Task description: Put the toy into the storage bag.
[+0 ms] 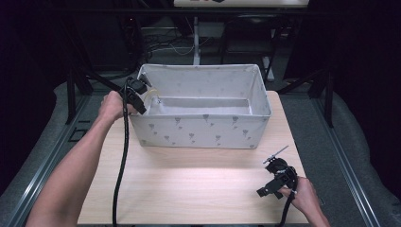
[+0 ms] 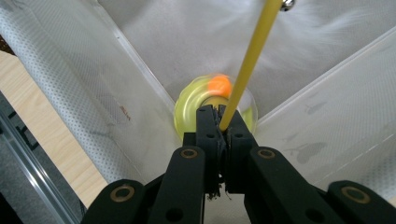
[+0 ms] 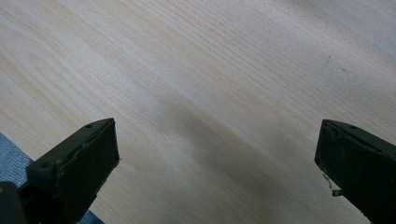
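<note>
The left gripper point(image 2: 219, 122) fingers pinch a yellow stick point(image 2: 250, 65) over the yellow toy point(image 2: 194, 112) at 9 o'clock inside the fabric bin point(image 1: 203, 130). Lower slowly, clearing the wall. The right gripper point(image 3: 217, 158) fingers stand spread above the table point(image 3: 210, 70).

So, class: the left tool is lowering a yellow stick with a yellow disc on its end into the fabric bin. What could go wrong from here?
1. The left tool pinches only the thin stick, so it might slip or swing.
2. The disc hangs blurred near the bin corner and may catch on the wall.
3. The right tool rests open over the table, so nothing steadies the soft bin if it is nudged.
</note>
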Motion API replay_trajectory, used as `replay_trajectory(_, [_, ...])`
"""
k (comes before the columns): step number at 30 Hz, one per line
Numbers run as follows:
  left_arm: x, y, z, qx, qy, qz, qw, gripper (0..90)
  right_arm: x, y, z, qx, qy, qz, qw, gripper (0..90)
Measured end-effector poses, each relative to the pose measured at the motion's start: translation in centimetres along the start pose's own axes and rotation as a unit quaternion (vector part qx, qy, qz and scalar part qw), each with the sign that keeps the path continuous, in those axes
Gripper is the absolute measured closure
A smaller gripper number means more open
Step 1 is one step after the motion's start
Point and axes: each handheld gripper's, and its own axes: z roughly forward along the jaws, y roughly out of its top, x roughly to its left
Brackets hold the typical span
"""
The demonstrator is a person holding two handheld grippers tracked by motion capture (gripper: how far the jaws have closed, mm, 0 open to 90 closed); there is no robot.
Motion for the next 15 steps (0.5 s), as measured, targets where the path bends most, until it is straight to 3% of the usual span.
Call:
replay_trajectory(8, [-0.1, -0.4, -1.2, -0.026, -0.001, -0.005, 0.9996, 82.2, 0.1, 0.0, 0.0, 0.0, 0.004, 0.001, 1.0, 0.0])
replay_trajectory(15, [-0.4, -1.2, -3.0, -0.063, 0.018, -0.012, 0.9978, 53.7, 0.2, 0.0, 0.1, -0.009, 0.005, 0.006, 0.9999, 0.0])
